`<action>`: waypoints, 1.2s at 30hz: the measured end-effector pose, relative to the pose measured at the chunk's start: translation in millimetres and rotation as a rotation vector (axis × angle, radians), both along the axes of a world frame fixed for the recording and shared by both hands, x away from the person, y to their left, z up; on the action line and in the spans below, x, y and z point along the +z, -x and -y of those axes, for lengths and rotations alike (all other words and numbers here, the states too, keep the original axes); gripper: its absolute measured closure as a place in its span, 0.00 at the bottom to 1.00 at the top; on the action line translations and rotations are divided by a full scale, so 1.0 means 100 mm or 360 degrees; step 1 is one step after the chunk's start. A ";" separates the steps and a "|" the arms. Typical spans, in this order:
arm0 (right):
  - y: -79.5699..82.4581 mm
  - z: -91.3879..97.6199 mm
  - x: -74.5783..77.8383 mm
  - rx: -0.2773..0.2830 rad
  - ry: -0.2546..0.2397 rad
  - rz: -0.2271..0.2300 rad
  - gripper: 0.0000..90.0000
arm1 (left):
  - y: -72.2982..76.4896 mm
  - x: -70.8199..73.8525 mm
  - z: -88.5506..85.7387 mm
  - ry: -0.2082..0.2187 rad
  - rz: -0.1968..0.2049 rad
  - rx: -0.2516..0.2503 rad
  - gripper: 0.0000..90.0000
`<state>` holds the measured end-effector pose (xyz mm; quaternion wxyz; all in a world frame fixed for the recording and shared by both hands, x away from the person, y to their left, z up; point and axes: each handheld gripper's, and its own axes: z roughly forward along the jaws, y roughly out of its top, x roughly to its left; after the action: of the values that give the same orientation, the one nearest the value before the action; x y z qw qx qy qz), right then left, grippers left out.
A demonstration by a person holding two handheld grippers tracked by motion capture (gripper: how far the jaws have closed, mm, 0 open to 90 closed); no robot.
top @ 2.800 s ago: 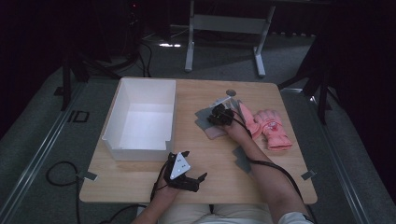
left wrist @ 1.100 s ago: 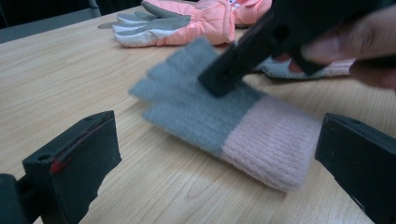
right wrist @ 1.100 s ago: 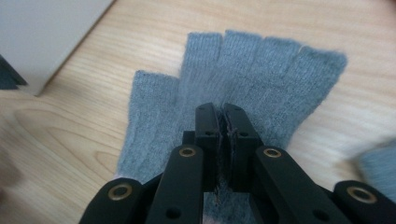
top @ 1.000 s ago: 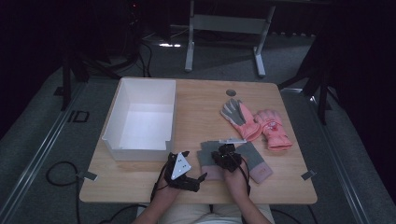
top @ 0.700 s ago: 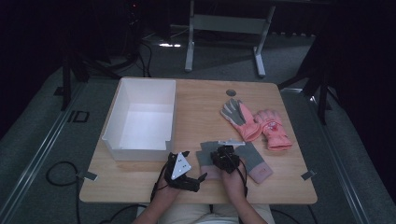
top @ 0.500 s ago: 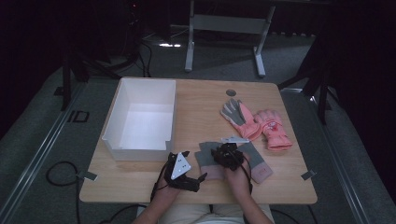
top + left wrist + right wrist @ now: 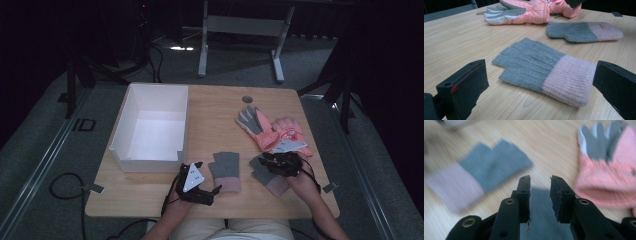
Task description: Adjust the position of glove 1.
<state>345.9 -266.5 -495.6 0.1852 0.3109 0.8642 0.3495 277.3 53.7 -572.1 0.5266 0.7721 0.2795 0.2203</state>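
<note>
Worktop (image 7: 215,105): white box (image 7: 150,127) at far left. Pink ski gloves (image 7: 272,131) well right of box. Two grey knit gloves: one (image 7: 225,170) near box's front corner, other (image 7: 267,175) further right, under right gripper (image 7: 272,162). Right jaws have just been opening, part open, empty. Left gripper (image 7: 541,90) jaws wide, empty. Risk: low pass by right gripper snags knit, drags glove out of line.

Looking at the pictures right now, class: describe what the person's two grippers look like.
Both are black two-jaw tools. The left gripper carries a grey three-cornered plate on top, and its blocky jaws bear a red mark. The right gripper has flat dark pads on arms with round bolt holes. A black cable trails from each. The forearms are bare.
</note>
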 end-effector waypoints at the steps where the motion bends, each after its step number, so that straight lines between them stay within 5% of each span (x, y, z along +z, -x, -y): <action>1: 0.00 0.05 -0.02 0.0013 0.0017 -0.0008 0.76 | 0.00 0.00 0.00 -0.0002 -0.0003 0.0000 0.00; 6: -0.06 0.29 -0.20 0.0027 0.0131 -0.0098 0.78 | 0.00 0.00 0.00 -0.0002 -0.0004 0.0003 0.00; 10: -0.13 0.34 -0.36 0.0053 0.0152 -0.0195 0.74 | 0.00 0.00 0.01 -0.0010 -0.0001 0.0018 0.00; 15: -0.18 0.38 -0.47 0.0048 0.0143 -0.0210 0.71 | 0.01 0.00 0.01 -0.0015 0.0005 0.0014 0.00; 18: -0.18 0.37 -0.47 0.0048 0.0162 -0.0234 0.81 | 0.00 0.00 0.01 -0.0017 0.0004 0.0013 0.00; 19: -0.16 0.31 -0.45 0.0072 0.0230 -0.0211 0.90 | 0.00 0.00 0.01 -0.0014 0.0005 0.0017 0.00; 23: -0.15 0.27 -0.44 0.0024 0.0249 -0.0221 0.95 | 0.00 0.00 0.01 -0.0015 0.0004 0.0020 0.00; 26: -0.07 0.26 -0.35 0.0016 0.0211 -0.0256 0.95 | 0.01 0.00 0.01 -0.0011 0.0013 0.0019 0.00; 30: 0.12 0.25 -0.07 -0.0058 0.0081 -0.0189 0.95 | 0.01 0.00 0.01 -0.0014 0.0011 0.0018 0.00; 36: 0.35 0.29 0.31 -0.0407 -0.0111 -0.0075 0.95 | 0.01 0.00 0.01 -0.0017 0.0016 0.0025 0.00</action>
<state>310.4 -296.0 -464.3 0.1971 0.4328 0.8090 0.3454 276.0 52.3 -572.1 0.5222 0.7715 0.2817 0.2298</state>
